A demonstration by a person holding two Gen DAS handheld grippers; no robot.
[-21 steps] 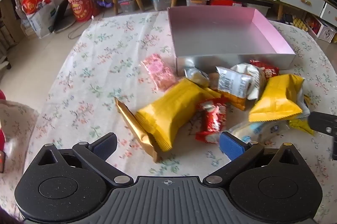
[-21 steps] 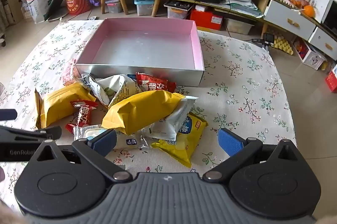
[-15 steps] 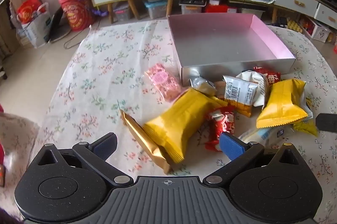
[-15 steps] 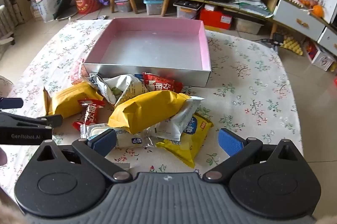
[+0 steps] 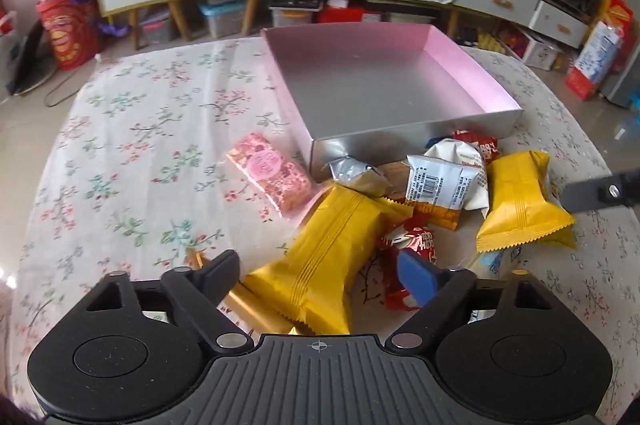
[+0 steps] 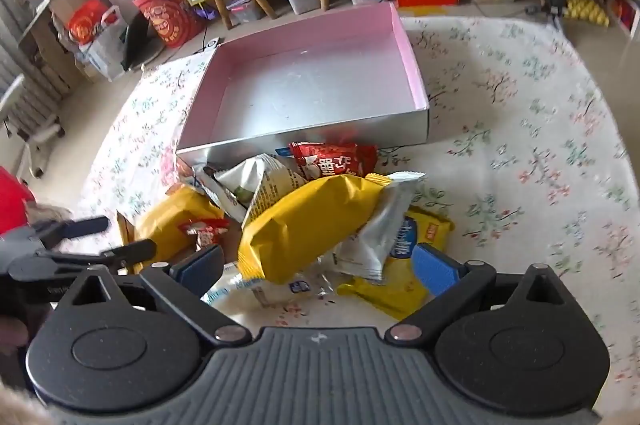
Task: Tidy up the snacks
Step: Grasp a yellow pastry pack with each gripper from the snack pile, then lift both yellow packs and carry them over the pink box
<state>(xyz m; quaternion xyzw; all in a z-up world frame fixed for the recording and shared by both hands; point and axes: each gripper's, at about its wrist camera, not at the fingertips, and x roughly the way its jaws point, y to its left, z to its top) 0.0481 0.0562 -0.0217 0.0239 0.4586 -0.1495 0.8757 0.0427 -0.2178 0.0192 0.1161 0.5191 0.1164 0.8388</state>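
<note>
No snack has yet been lifted; the step in hand is judged to be the approach for a first pick, with the pink box [image 5: 400, 93] shown empty on the flowered worktop [image 5: 132, 129].

Left of the box's near corner, a pink snack bar [image 5: 269, 172] is seen lying apart from the heap. In front of the box, the left gripper [image 5: 318, 271] is held with its fingers spread wide and nothing between them but air, lined up over the near end of a yellow packet [image 5: 326, 261], beside which a small red packet [image 5: 412, 245] lies.

Further right along the box's front wall, the right gripper [image 6: 318, 265] is likewise held wide open and empty, poised above a second yellow packet [image 6: 304, 221] that rests on a silver wrapper [image 6: 380, 237] and a yellow-and-blue packet [image 6: 416, 237].

The next move is judged to call for lowering one pair of fingers around a yellow packet, closing gently so the puffed bag is not crushed, and carrying it over the box's front wall.
</note>
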